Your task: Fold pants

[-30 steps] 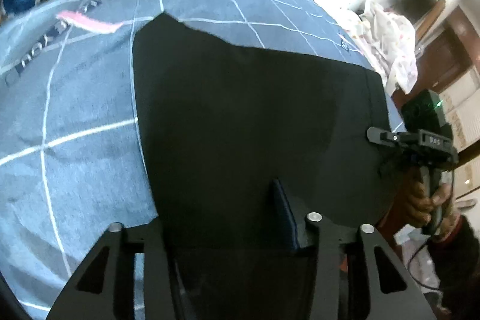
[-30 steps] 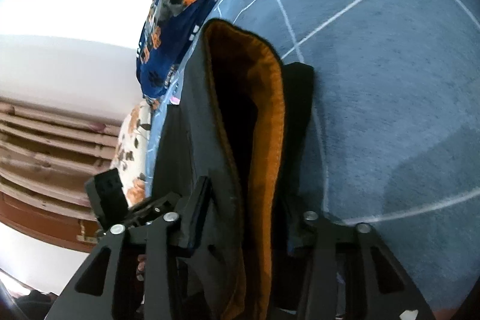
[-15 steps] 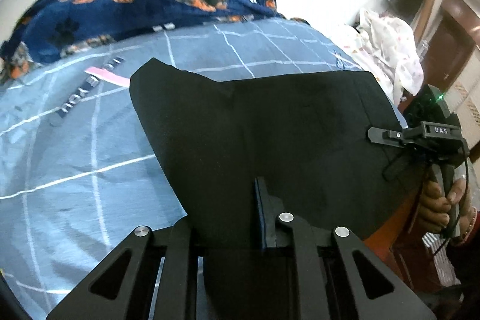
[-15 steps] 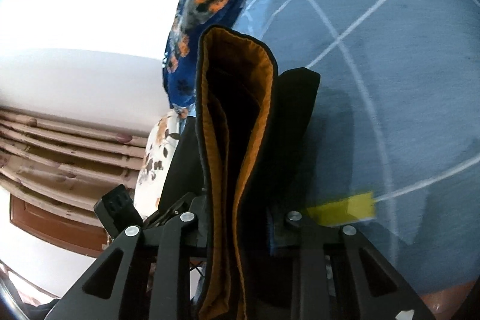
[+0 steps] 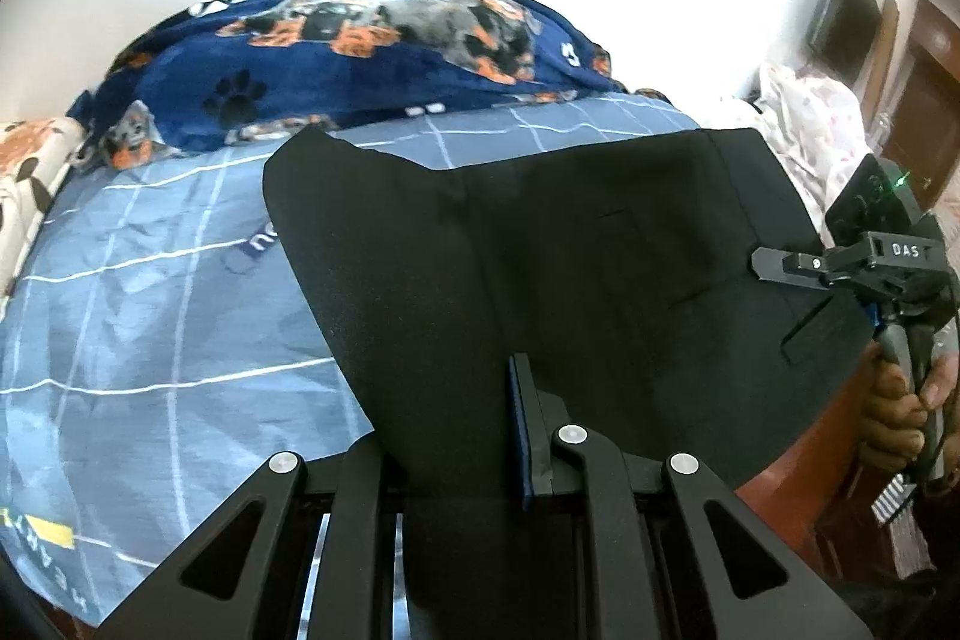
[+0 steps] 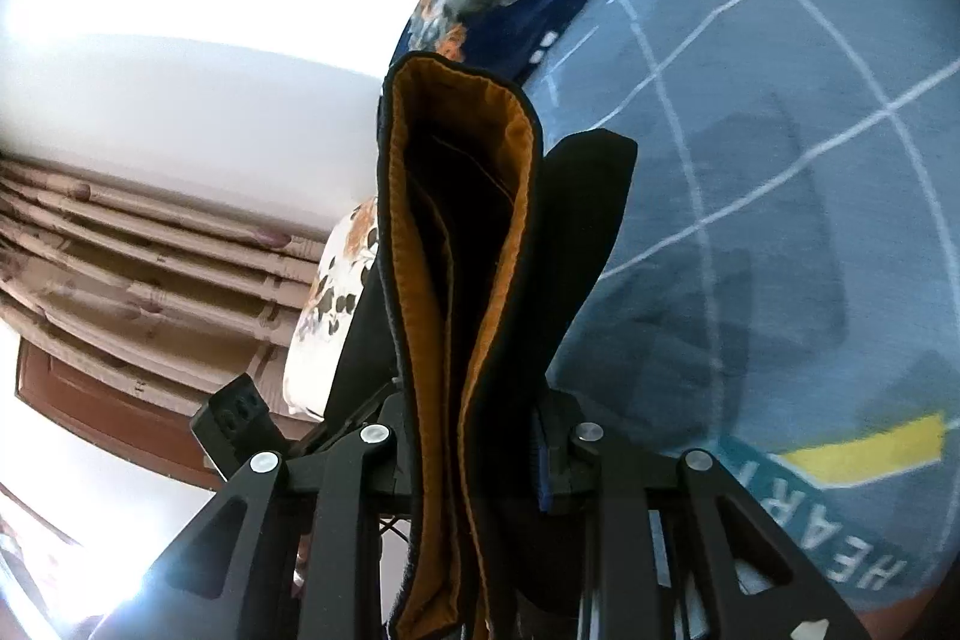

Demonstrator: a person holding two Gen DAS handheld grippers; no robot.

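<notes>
Left claw (image 5: 456, 436) clamped on pants (image 5: 570, 280) edge, right claw (image 6: 474, 436) pinching orange-lined waistband; garment lifted above bed (image 5: 150, 310). Fabric limp, light, likely sags; grip hems and corners.

One pair of black pants (image 5: 588, 280) is counted, clamped by two grippers, the left gripper (image 5: 456, 436) and the right gripper (image 6: 474, 436). One blue checked bedsheet (image 5: 150, 316), one paw-print blanket (image 5: 360, 58) far off, and one floral pillow (image 5: 30, 160) at the left are seen.
</notes>
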